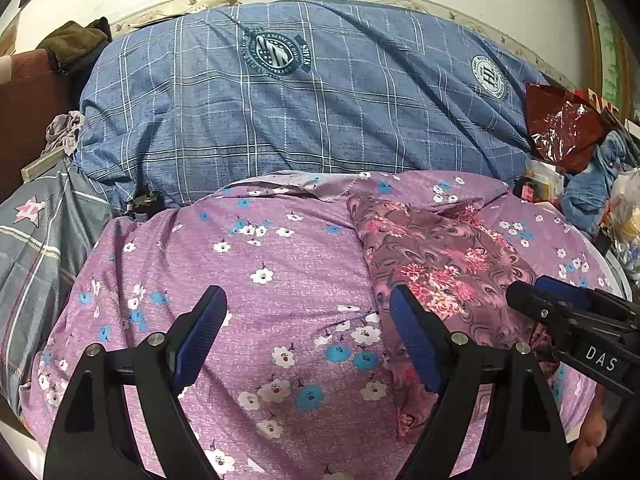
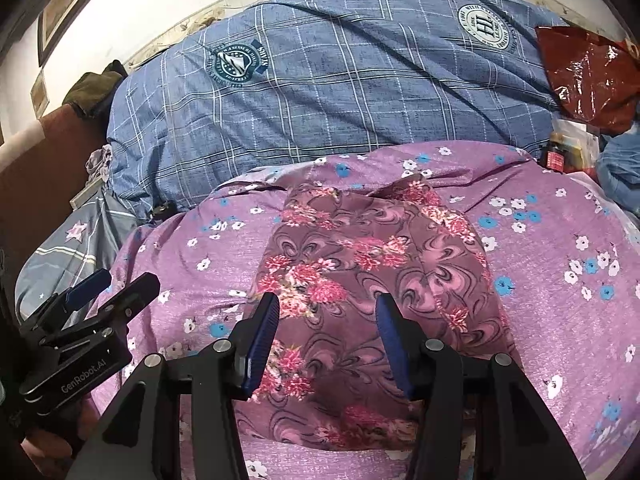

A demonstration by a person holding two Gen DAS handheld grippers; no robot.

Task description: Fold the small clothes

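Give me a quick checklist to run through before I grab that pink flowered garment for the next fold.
1. Left claw open: ok.
2. Right claw open: ok.
3. Pink flowered garment lying on the purple floral sheet, free of both claws: ok.
4. Right claw lined up over the garment: ok.
5. Left claw over the garment: not ok, mostly over bare sheet beside its edge.
6. Garment smooth at the far end: not ok, fabric bunched there.
7. Near hem visible: cannot tell, claws hide it.
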